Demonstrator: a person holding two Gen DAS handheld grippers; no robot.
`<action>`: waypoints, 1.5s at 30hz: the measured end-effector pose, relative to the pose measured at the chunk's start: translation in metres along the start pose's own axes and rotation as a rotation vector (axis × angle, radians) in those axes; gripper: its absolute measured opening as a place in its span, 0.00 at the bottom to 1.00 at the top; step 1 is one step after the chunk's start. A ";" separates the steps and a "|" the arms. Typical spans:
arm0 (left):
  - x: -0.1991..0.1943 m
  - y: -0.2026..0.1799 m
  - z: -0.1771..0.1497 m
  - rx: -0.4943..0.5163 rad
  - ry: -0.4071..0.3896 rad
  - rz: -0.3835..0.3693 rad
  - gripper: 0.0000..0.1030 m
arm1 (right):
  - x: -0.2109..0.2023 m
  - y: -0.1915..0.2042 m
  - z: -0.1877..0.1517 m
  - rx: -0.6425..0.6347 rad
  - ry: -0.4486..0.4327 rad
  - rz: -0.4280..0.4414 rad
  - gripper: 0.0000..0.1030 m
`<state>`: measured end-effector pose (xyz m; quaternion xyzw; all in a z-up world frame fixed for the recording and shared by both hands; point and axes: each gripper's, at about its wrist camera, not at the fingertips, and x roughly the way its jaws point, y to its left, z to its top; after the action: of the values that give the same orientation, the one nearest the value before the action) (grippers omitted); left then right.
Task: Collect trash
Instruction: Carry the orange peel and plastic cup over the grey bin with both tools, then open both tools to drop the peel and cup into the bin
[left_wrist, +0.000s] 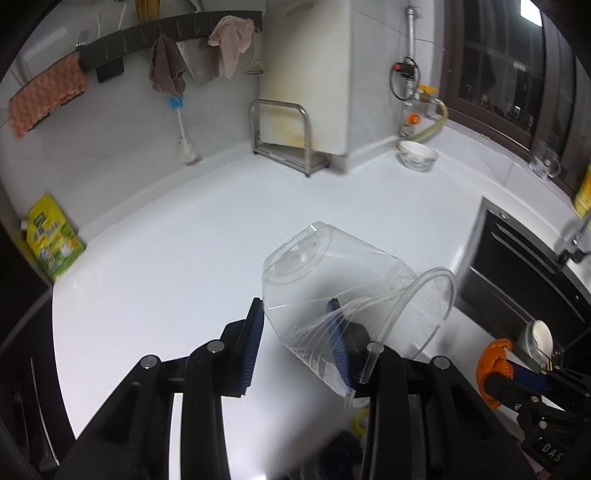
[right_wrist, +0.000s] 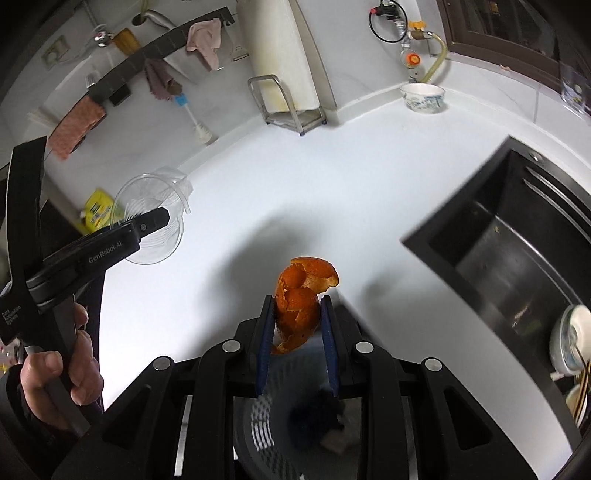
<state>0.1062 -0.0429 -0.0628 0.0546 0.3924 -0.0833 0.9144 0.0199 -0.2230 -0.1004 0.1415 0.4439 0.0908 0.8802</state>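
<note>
overhead, orange peel (right_wrist: 297, 306) upright between jaws

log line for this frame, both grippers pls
task: collect trash | left gripper: shut on clear plastic cup | right gripper: shut on orange peel | both held above white counter
</note>
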 end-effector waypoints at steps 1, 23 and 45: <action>-0.007 -0.006 -0.010 0.001 0.005 0.002 0.34 | -0.003 -0.002 -0.007 -0.002 0.004 0.002 0.23; -0.022 -0.057 -0.128 0.030 0.229 -0.006 0.43 | -0.003 -0.034 -0.103 0.022 0.167 0.058 0.24; -0.053 -0.041 -0.128 -0.026 0.200 0.048 0.74 | -0.029 -0.025 -0.098 0.004 0.136 0.020 0.58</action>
<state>-0.0284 -0.0564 -0.1129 0.0601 0.4812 -0.0505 0.8731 -0.0755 -0.2384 -0.1416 0.1413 0.5013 0.1080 0.8468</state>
